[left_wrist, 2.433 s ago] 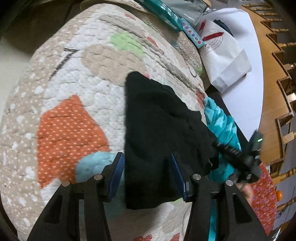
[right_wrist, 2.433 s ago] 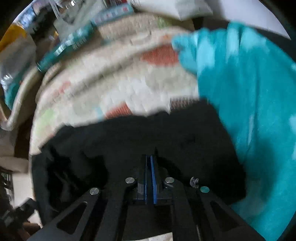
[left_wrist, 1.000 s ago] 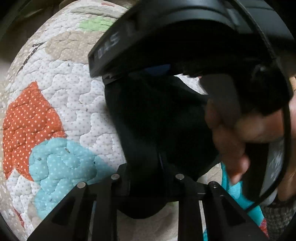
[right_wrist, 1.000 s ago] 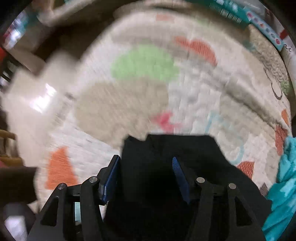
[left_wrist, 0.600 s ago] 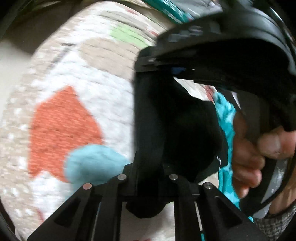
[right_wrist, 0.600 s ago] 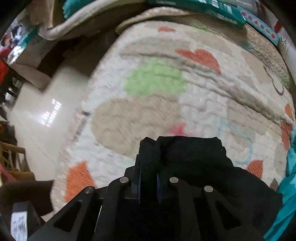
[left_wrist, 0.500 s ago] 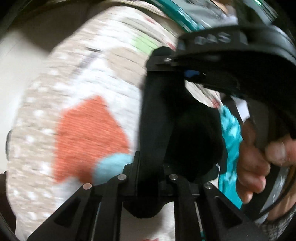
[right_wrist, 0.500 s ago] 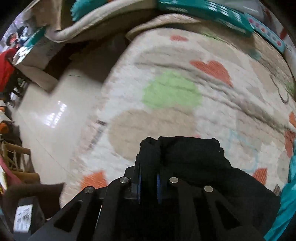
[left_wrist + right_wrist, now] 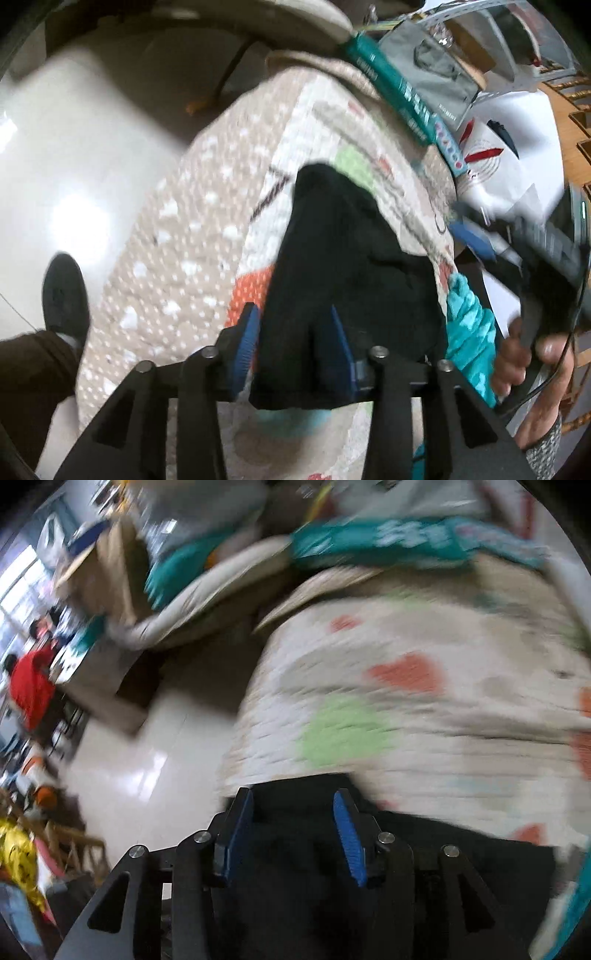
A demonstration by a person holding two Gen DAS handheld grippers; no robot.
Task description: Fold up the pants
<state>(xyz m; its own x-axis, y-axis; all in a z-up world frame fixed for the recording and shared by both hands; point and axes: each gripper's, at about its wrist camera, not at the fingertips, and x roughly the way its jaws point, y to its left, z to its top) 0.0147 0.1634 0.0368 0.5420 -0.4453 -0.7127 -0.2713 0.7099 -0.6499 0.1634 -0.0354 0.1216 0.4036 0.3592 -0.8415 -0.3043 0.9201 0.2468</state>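
Observation:
The black pants (image 9: 332, 251) lie folded in a narrow stack on the patterned quilt (image 9: 177, 258). My left gripper (image 9: 293, 343) stands over their near end. Its jaws are opening, and the black cloth lies loose between the blue pads (image 9: 246, 343). In the right wrist view, which is blurred, the right gripper (image 9: 295, 830) is lifted above the pants (image 9: 424, 867). Its jaws are opening too, with only the dark cloth showing below the gap. In the left wrist view the right gripper (image 9: 476, 240) hangs at the right in a person's hand (image 9: 524, 354).
A teal fleece cloth (image 9: 469, 332) lies right of the pants. A long teal box (image 9: 399, 96) and a white paper bag (image 9: 495, 158) sit at the quilt's far edge. The shiny floor (image 9: 74, 166) and a person's dark shoe (image 9: 62, 291) lie left of the quilt.
Both grippers were shut on the pants' folded edge half a second ago; now both have let go. The right gripper has lifted away to the right. The pants rest further left on the quilt.

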